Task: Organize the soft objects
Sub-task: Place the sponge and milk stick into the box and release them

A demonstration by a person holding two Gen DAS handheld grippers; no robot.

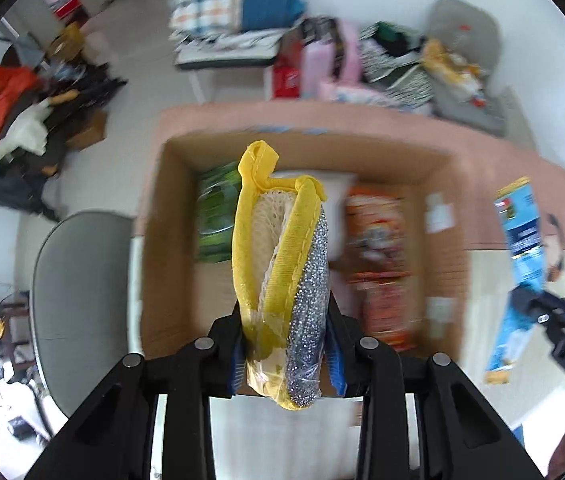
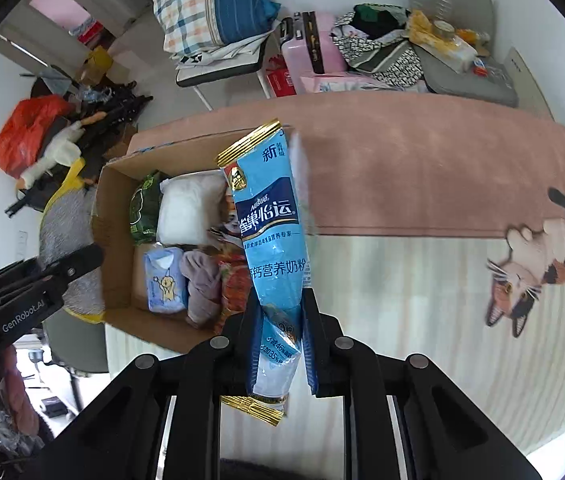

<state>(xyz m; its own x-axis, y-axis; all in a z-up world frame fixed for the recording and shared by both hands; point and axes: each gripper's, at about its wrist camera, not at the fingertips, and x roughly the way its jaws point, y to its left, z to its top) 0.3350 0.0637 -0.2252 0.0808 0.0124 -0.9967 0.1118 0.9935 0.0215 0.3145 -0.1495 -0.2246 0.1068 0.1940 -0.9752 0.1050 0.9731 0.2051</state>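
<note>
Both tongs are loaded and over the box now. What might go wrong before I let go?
The left tongs pinch only the bottom end of the bagged yellow scrubber, so its tall upper part may tip sideways and land outside the cardboard box. The right tongs hold the blue Nestle milk powder sachet over the box's right edge; dropped here, it might fall on the cat-print mat.

The left tool [image 1: 288, 344] is clamped on a yellow scrubbing pad [image 1: 282, 272] that stands up between its fingers, while the right tool [image 2: 282, 344] is closed on a blue milk powder sachet [image 2: 270, 240], pinching it low down.
</note>
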